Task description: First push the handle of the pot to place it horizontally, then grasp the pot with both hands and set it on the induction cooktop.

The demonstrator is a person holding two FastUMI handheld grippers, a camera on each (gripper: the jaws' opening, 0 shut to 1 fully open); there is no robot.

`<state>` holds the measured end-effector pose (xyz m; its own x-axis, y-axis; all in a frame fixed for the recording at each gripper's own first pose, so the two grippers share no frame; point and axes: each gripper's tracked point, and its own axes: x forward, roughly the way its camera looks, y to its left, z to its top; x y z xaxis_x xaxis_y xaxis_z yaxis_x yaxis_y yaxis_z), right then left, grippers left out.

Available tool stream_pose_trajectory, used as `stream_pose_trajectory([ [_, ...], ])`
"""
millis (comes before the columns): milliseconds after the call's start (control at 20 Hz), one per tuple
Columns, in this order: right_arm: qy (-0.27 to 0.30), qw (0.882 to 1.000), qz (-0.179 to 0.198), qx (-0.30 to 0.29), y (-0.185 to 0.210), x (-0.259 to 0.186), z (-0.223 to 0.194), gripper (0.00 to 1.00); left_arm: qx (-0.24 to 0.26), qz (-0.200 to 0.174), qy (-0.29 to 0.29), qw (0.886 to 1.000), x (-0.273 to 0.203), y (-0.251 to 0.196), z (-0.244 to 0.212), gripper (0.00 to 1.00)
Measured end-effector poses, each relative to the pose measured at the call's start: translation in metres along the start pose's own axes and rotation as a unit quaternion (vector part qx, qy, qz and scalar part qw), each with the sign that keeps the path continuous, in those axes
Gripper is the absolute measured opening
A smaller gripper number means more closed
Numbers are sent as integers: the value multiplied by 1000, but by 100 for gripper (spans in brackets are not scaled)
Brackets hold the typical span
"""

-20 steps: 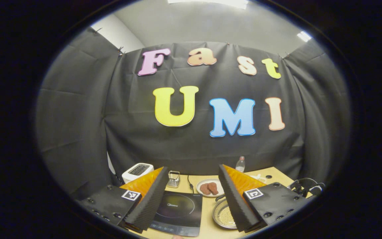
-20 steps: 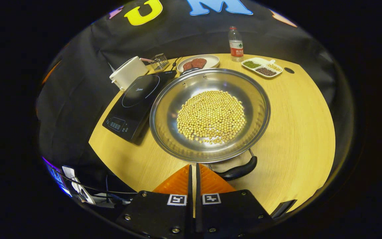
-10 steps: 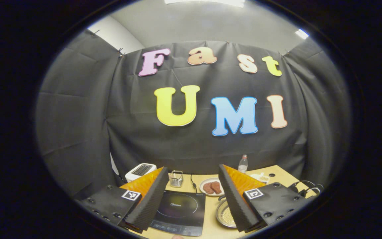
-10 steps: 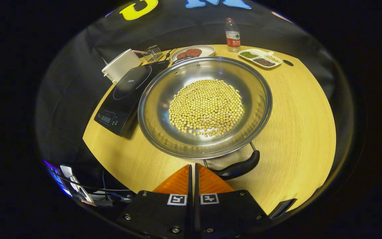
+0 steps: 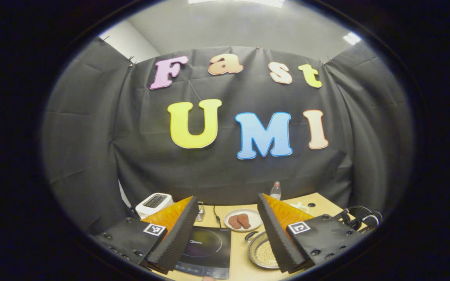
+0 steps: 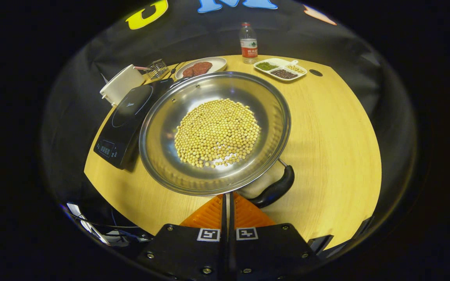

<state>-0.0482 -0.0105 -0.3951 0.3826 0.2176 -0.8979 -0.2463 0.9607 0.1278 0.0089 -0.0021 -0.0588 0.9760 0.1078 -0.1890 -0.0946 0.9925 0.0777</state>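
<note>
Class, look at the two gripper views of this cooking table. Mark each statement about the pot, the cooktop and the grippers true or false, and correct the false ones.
1. The round steel pot holds pale yellow beans. True.
2. The pot sits on the black induction cooktop. False: it rests on the wooden table, beside the cooktop.
3. The right gripper has its fingers closed together. True.
4. The left gripper is clamped on the pot's rim. False: its fingers stand wide apart, holding nothing.
5. The white plate behind the pot holds green beans. False: it holds reddish-brown pieces.
</note>
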Motion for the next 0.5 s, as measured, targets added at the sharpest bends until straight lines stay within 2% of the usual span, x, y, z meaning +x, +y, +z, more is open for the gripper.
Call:
stream_pose_trajectory([
  [300, -18, 999, -26, 29, -30, 3, 8, 1, 8, -10, 2, 1000, 5, -14, 0, 95],
  [500, -33, 998, -46, 25, -52, 5, 18, 1, 6, -12, 3, 1000, 7, -22, 2, 95],
])
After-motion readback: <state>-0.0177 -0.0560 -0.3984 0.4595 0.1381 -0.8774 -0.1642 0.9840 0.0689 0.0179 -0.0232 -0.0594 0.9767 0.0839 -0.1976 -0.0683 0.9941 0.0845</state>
